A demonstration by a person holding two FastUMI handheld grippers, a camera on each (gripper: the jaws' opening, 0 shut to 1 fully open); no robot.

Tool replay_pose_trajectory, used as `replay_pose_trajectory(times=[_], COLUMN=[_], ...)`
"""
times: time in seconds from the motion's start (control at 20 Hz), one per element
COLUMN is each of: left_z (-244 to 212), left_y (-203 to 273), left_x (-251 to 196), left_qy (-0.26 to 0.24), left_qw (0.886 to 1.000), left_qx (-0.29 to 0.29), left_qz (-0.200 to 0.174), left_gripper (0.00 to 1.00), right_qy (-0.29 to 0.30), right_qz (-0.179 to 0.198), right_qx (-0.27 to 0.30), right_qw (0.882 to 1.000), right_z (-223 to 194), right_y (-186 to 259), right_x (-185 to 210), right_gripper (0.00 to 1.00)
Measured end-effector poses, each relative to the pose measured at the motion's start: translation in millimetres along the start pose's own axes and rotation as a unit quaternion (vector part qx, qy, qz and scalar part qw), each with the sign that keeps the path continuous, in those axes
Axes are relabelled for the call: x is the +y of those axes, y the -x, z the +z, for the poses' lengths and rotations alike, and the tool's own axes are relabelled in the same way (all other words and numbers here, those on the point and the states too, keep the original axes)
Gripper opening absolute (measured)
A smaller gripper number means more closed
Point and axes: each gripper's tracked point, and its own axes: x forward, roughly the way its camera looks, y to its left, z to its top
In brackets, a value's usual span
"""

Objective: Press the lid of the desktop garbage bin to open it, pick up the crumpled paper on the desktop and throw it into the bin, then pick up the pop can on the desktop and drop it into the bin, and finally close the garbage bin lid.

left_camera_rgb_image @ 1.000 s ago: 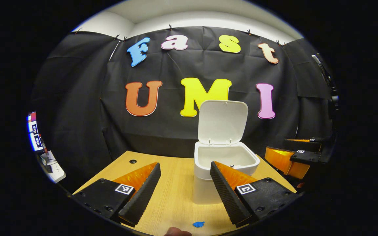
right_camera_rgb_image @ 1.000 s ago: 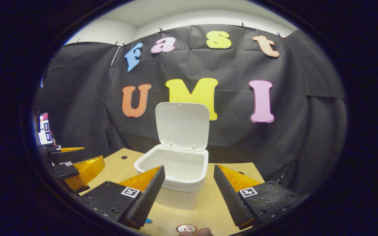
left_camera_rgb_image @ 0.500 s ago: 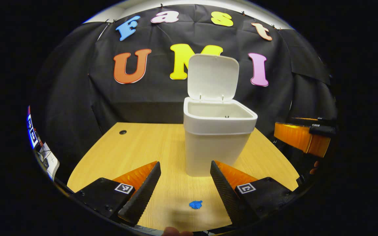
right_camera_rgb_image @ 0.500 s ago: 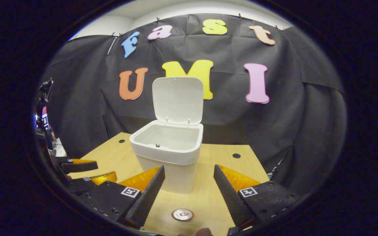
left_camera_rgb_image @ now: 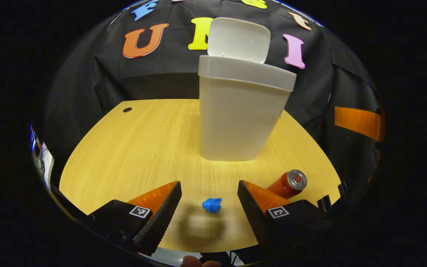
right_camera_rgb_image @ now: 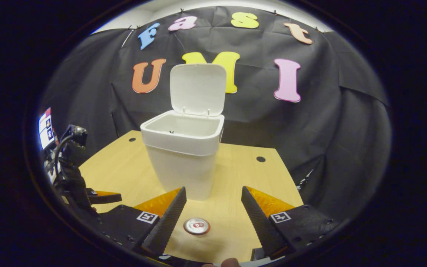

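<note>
- left gripper view: the left claw (left_camera_rgb_image: 209, 211) hangs low over the near edge of the wooden tabletop (left_camera_rgb_image: 139, 141), its two fingers spread wide and holding nothing.
- the crumpled paper (left_camera_rgb_image: 212, 204), a small blue wad, lies on the tabletop in the gap between those fingers, touching neither; a soft shadow falls on the wood just in front of it.
- behind the paper the white garbage bin (left_camera_rgb_image: 237, 115) stands upright near the middle of the tabletop, its lid (left_camera_rgb_image: 238, 39) swung up and back against the black cloth wall.
- to the right of the paper, just beyond the claw's right finger, the red pop can (left_camera_rgb_image: 288, 184) stands on the tabletop, near the bin's base but apart from it.
- right gripper view: at the left edge a dark device with cables (right_camera_rgb_image: 69, 155) shows beside the tabletop.
- the same bin (right_camera_rgb_image: 182, 155) stands open, its inside looking bare from this angle, the lid (right_camera_rgb_image: 198, 89) upright on its rear hinge.
- the right claw (right_camera_rgb_image: 212, 218) is opened wide too, with nothing in its grip.
- the pop can's silver top (right_camera_rgb_image: 197, 226) sits between its fingers, nearer the left one and clear of both, in front of the bin.
</note>
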Motion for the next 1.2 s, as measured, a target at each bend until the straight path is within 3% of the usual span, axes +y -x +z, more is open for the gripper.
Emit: replay_pose_trajectory(times=[0.35, 0.6, 0.8, 0.85, 0.95, 1.15, 1.2], left_z=[-49, -33, -14, -8, 6, 47, 58], left_y=[-28, -29, -29, -28, -26, -17, -14], left_x=[11, 18, 25, 27, 30, 39, 40], left_qy=[0.012, 0.004, 0.012, 0.014, 0.016, 0.012, 0.007], left_qw=[0.997, 0.996, 0.995, 0.995, 0.994, 0.995, 0.995], left_qx=[0.078, 0.084, 0.101, 0.103, 0.107, 0.1, 0.099], left_qz=[0.002, -0.004, -0.007, -0.006, -0.009, -0.006, -0.007], left_gripper=[0.99, 0.98, 0.86, 0.88, 0.69, 0.48, 0.39], right_qy=[0.009, -0.011, -0.01, -0.008, -0.008, -0.008, -0.009], right_qz=[-0.011, -0.023, -0.028, -0.029, -0.028, -0.026, -0.025], right_qx=[0.045, 0.067, 0.074, 0.073, 0.071, 0.082, 0.083], right_qw=[0.999, 0.997, 0.997, 0.997, 0.997, 0.996, 0.996], right_z=[-38, -51, -56, -55, -58, -66, -68], right_y=[9, 6, 7, 7, 9, 9, 9], right_x=[-5, -9, -10, -9, -10, -8, -7], right_gripper=[0.96, 0.96, 0.96, 0.96, 0.96, 0.96, 0.96])
